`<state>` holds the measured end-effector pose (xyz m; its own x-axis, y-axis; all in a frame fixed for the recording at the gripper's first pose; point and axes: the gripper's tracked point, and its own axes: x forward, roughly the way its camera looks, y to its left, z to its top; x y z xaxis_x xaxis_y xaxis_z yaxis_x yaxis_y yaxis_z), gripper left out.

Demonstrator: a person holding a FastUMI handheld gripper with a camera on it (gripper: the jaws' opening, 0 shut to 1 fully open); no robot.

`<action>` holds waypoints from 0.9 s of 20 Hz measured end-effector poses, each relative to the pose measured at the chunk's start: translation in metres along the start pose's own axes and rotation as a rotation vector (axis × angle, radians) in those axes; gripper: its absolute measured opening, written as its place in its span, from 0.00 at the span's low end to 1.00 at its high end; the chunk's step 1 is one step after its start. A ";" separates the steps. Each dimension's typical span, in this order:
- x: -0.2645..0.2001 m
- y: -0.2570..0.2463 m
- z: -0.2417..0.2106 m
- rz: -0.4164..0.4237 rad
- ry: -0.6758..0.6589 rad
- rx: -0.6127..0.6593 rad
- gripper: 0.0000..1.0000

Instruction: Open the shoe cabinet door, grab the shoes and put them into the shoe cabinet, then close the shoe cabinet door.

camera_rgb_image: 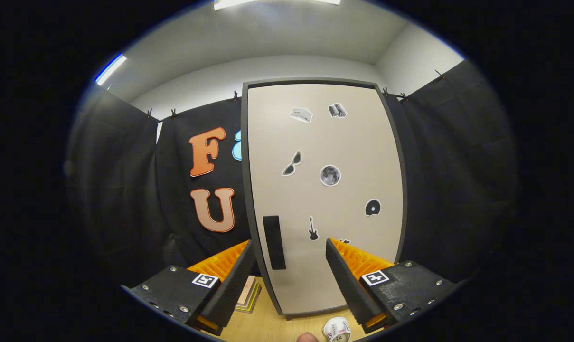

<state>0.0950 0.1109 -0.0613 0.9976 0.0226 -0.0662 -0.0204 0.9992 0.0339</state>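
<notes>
Books (pixel 249 295) stacked by cabinet's left foot. Gripper (pixel 290 256) wide open, holding nothing, fingers framing the dark handle (pixel 274 242) on shut door (pixel 324 190). Door prob light, stiff panel; pinch handle's edge & pull. Shoe (pixel 337 329) on floor below door, looks soft, light.

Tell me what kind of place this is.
Likely a staged recording booth, not a real home: black cloth walls clipped up around a lone shoe cabinet, its stickered door shut, on a wooden floor. The open gripper faces the door handle.
</notes>
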 end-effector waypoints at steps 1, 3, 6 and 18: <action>0.010 0.003 -0.002 0.003 -0.005 0.000 0.94; 0.030 0.006 -0.008 0.002 -0.008 0.002 0.94; 0.062 0.015 -0.020 0.022 0.007 0.019 0.94; 0.130 0.033 -0.050 0.048 0.023 -0.013 0.52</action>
<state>0.2210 0.1481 -0.1187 0.9936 0.0711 -0.0877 -0.0692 0.9973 0.0249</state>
